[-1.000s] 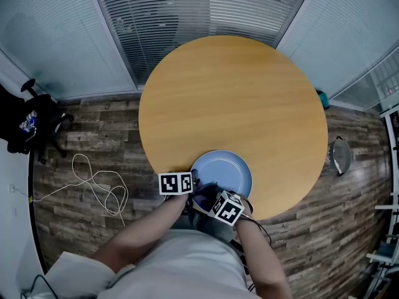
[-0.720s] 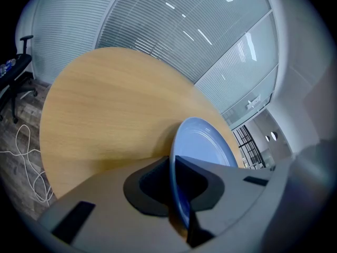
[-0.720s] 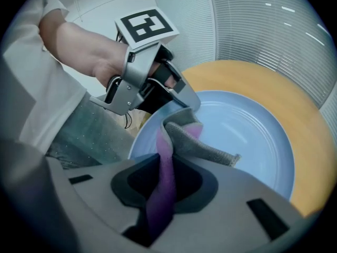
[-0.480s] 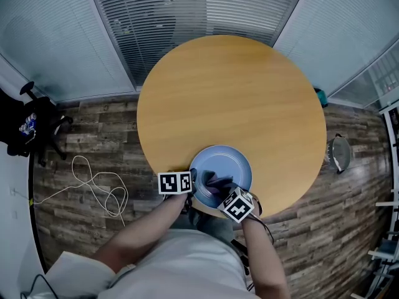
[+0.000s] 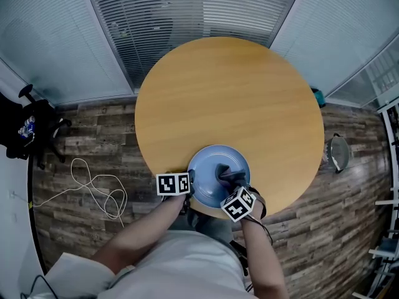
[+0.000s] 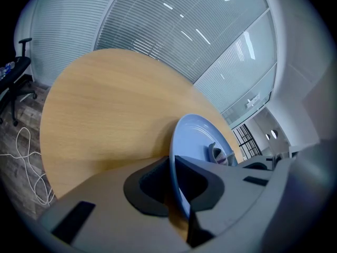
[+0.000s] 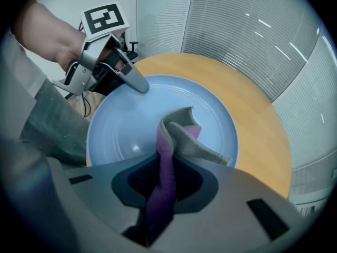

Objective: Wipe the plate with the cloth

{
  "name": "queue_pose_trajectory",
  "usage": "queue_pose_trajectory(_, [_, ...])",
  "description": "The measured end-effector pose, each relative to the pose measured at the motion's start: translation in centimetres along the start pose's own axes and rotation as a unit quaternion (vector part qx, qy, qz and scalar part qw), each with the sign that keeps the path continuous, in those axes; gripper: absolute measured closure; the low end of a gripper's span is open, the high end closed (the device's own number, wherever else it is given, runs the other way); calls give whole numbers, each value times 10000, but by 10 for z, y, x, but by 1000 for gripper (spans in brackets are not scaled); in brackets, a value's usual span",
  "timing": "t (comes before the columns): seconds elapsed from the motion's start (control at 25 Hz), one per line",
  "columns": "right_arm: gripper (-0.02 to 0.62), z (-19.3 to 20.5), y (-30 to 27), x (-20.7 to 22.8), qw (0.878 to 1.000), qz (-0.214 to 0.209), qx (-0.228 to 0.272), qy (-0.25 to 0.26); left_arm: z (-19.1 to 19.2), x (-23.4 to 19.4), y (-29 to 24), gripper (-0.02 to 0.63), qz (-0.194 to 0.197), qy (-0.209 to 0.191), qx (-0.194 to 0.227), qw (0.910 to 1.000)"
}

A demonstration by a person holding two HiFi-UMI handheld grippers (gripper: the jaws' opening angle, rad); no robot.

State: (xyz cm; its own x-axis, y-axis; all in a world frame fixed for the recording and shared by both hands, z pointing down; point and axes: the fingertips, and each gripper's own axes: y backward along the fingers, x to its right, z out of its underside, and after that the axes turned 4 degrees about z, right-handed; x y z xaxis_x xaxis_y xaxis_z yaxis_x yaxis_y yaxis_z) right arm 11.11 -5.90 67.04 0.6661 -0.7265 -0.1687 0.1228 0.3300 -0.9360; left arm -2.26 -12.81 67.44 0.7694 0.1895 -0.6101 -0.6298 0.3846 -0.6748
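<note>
Two forearms (image 5: 149, 229) reach forward from the bottom of the head view, each hand carrying a gripper over the near edge of the round wooden table (image 5: 230, 86).

The left gripper (image 6: 176, 194) has its jaws nearly together, clamped on the left rim of the pale blue plate (image 7: 124, 125). The thin rim runs straight up between the two dark pads. The right gripper (image 7: 160, 188) points steeply down over the plate and pinches the cloth (image 7: 181, 130). A purple strip of it is drawn tight between the pads, and the grey and purple free end stands bunched above them, resting on the plate's face a little right of centre.

The plate sits at the table's near edge, just in front of the person. Its near rim comes about level with that edge, though the grippers cover that spot, so whether it overhangs is hard to say. Beyond the plate, bare tabletop runs out to the far edge.

Past the table's left edge, a white cable (image 5: 93, 185) lies looped on the wood-plank floor (image 5: 81, 136), and a black chair (image 5: 28, 126) stands farther left. Pale slatted blinds (image 5: 187, 17) close off the far side of the room.
</note>
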Motion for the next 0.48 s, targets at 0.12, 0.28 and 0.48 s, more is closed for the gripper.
queue_pose_trajectory(0.12, [523, 8, 0, 13, 9995, 312, -91, 7, 0, 0, 0, 571, 4, 1, 5, 10000])
queue_pose_trajectory(0.28, [523, 15, 0, 22, 9982, 578, -134, 123, 2, 2, 0, 571, 0, -57, 0, 10000])
queue_pose_trajectory(0.48, [523, 12, -1, 22, 9985, 449, -125, 291, 0, 2, 0, 571, -35, -92, 9, 10000])
